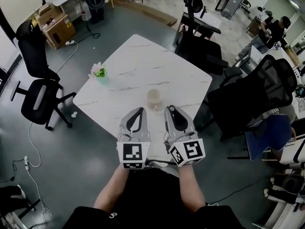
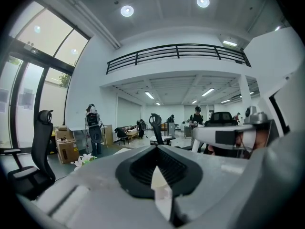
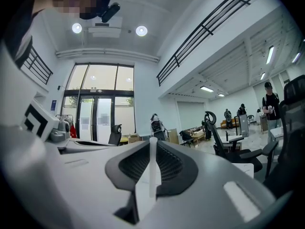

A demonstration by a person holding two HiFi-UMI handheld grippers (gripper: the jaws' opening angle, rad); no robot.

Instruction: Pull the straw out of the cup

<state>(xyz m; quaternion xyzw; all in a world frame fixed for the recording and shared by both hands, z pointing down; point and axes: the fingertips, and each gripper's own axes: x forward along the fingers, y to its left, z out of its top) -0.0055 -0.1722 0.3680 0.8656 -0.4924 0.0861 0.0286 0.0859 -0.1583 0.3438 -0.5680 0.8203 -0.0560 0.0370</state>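
In the head view a pale cup stands upright on the white marble table, just ahead of both grippers. My right gripper hangs to the right of the cup and a little nearer me. In the right gripper view its jaws are shut on a thin white straw that stands upright between the pads, clear of the cup. My left gripper hovers beside it, left of the cup. Its jaws are closed together with nothing in them. The straw cannot be made out in the head view.
A small green pot with pale flowers sits near the table's left corner. Black office chairs flank the table on the left and right. Cardboard boxes lie at the far left, and desks with people at the back right.
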